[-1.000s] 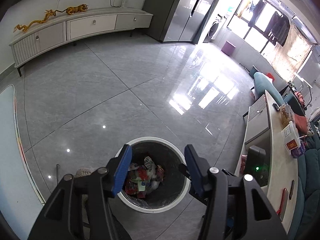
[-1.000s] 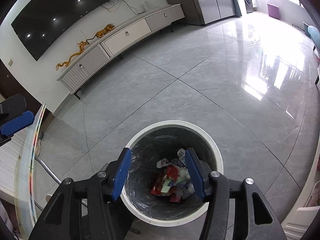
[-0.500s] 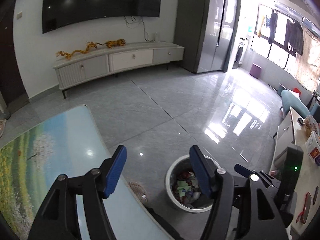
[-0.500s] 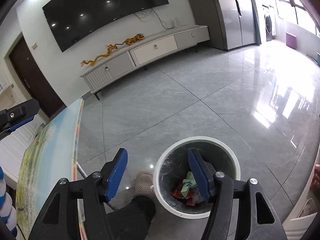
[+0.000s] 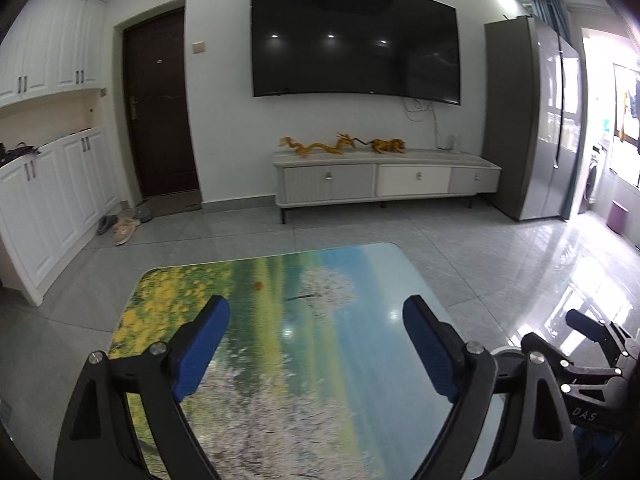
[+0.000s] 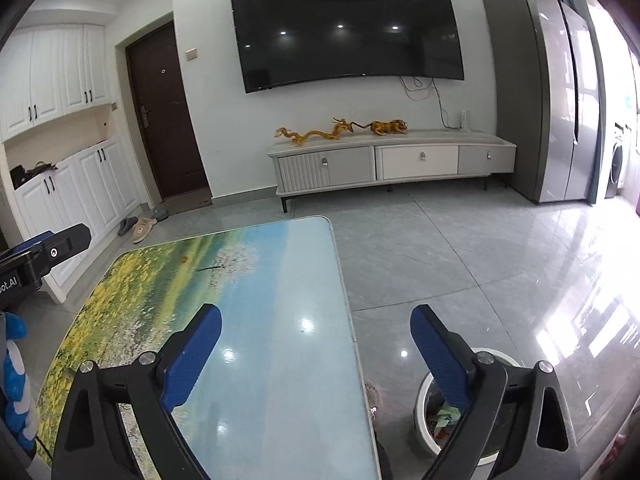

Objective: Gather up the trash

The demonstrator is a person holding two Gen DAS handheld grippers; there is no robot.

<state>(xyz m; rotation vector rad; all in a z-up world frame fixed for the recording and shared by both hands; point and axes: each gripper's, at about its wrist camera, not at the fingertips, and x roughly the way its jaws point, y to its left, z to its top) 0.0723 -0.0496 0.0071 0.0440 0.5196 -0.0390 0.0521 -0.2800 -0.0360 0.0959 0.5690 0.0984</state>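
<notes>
Trash (image 6: 442, 420) heaped inside white round bin (image 6: 424, 396), on grey floor tiles (image 6: 460, 264) just beside right edge of tabletop (image 6: 280, 360); coloured wrappers, green and red scraps visible through gap behind right finger. Bin lined with dark bag, partly hidden by gripper frame. In left wrist view only a sliver of bin rim (image 5: 506, 351) showing behind finger mount.

Left gripper (image 5: 316, 344) held above tabletop (image 5: 304, 360), blue fingers (image 5: 202, 350) spread wide and opening, nothing between them, only printed landscape surface below. Right gripper (image 6: 316, 356) likewise released, fingers (image 6: 192, 362) opening wide, empty; left finger over tabletop, right finger over bin. Right gripper also visible at right edge of left wrist view (image 5: 592, 360); left gripper's black body and blue pad at left edge of right wrist view (image 6: 44, 252).

Tabletop glossy, printed with yellow flowers, green field, white blossoming tree, blue sky; ceiling lights reflected on it.

Beyond: dark television (image 6: 348, 28) on white wall, low media cabinet (image 6: 392, 162) beneath with golden dragon figure (image 6: 316, 133) and tiger figure (image 6: 390, 126) on top. Dark brown door (image 6: 164, 116) to left, white cupboards (image 6: 60, 80) beside it, slippers (image 6: 140, 226) on floor near door. Grey refrigerator (image 6: 556, 92) at right.
</notes>
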